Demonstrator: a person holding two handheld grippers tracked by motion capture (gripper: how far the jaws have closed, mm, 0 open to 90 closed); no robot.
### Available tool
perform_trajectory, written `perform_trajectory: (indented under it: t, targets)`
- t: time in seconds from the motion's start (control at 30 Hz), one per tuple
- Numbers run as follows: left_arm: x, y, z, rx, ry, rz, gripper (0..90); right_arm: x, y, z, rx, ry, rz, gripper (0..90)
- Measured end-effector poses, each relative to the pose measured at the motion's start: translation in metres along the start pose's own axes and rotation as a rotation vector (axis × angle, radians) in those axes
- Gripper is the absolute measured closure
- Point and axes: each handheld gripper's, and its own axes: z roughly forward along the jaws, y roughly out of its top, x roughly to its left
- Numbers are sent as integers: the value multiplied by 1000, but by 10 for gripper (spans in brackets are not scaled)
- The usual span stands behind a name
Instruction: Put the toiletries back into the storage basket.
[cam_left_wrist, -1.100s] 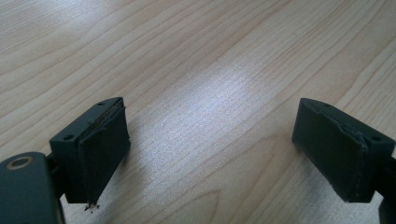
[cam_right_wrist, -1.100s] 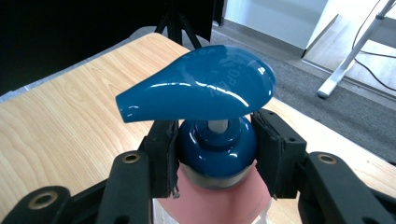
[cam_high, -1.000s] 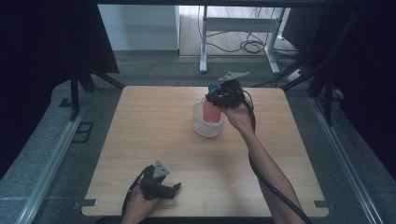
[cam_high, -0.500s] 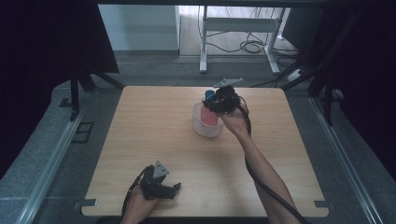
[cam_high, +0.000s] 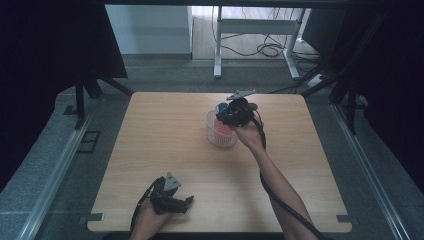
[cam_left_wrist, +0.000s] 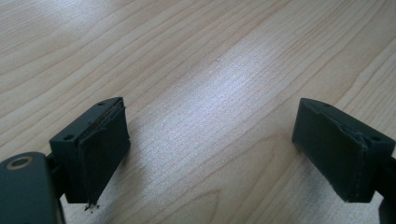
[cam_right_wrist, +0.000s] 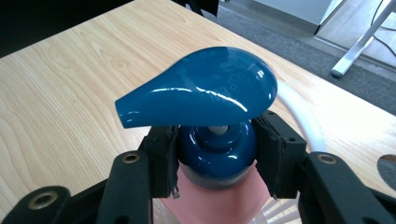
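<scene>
One pump bottle (cam_right_wrist: 212, 154), pink with a blue pump head, sits pinched at its collar by your right hand-held gripper (cam_high: 231, 114), directly over the white basket (cam_high: 214, 135). Lower it straight, keep it upright and release only once it rests inside. Your right gripper view shows that collar grip; the high view shows your left hand-held gripper (cam_high: 185, 202), jaws spread and empty, well apart from the basket at the counter's (cam_high: 165, 130) near edge.

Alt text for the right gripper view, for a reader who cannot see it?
The right tongs clamp the blue collar of a pink pump bottle just under its blue pump head. Behind lie a wooden table and a white basket rim.
</scene>
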Motion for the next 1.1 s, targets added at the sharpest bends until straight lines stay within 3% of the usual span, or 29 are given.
perform_trajectory:
  t: [0.33,0.57,1.1]
  targets:
    - [0,0,0,-1,0,-1,104,-2,-8,7,23,15,3,525]
    - [0,0,0,2,0,1,104,-8,-13,7,26,44,42,482]
    - [0,0,0,-1,0,-1,104,-6,-9,-1,25,35,15,379]
